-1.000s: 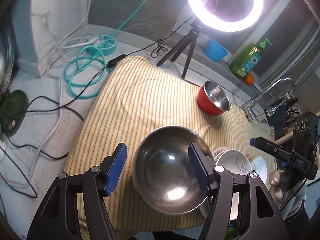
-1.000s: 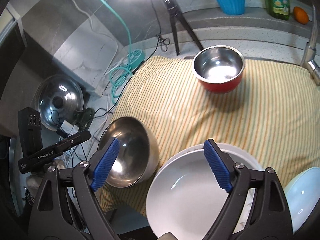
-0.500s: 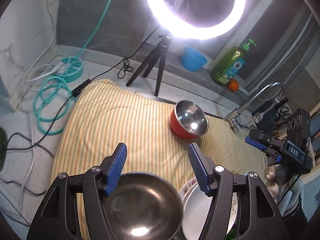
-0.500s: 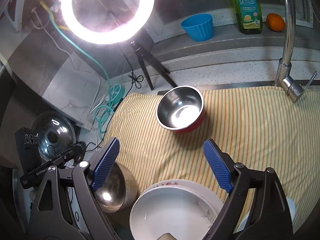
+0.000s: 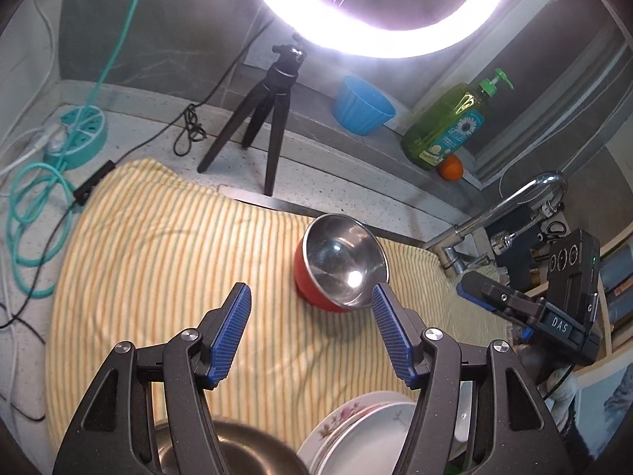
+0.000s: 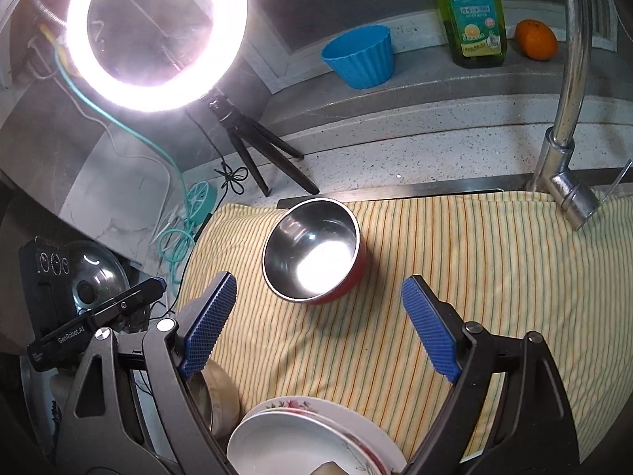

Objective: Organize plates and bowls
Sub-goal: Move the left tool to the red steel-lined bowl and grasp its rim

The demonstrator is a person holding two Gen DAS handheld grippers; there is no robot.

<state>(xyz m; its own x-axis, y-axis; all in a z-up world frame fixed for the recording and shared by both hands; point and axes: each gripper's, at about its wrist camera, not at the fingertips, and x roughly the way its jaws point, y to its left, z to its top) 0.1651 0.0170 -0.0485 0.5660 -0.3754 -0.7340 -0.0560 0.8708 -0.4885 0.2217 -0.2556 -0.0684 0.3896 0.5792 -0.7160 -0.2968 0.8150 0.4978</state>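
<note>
Both grippers are lifting back from the dishes, fingers apart, holding nothing. Left gripper (image 5: pixel 308 330) and right gripper (image 6: pixel 316 322) are facing the red bowl (image 5: pixel 336 265) on the striped cloth (image 5: pixel 158 261); steel bowl (image 5: pixel 221 451) and plates (image 6: pixel 300 431) are sitting nearer than it. Probably they're reaching for it next, needing a rim grip.

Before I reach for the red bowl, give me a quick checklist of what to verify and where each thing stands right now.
1. Left gripper open and empty: ok.
2. Right gripper open and empty: ok.
3. Red bowl upright and alone on the striped cloth, nothing inside it: ok.
4. Path over the cloth to the bowl free of other dishes: ok.
5. Stacked plates lie right under the right gripper, close enough to knock: not ok.
6. Steel bowl settled flat beside the plates: cannot tell, it is mostly hidden behind the left gripper.
</note>
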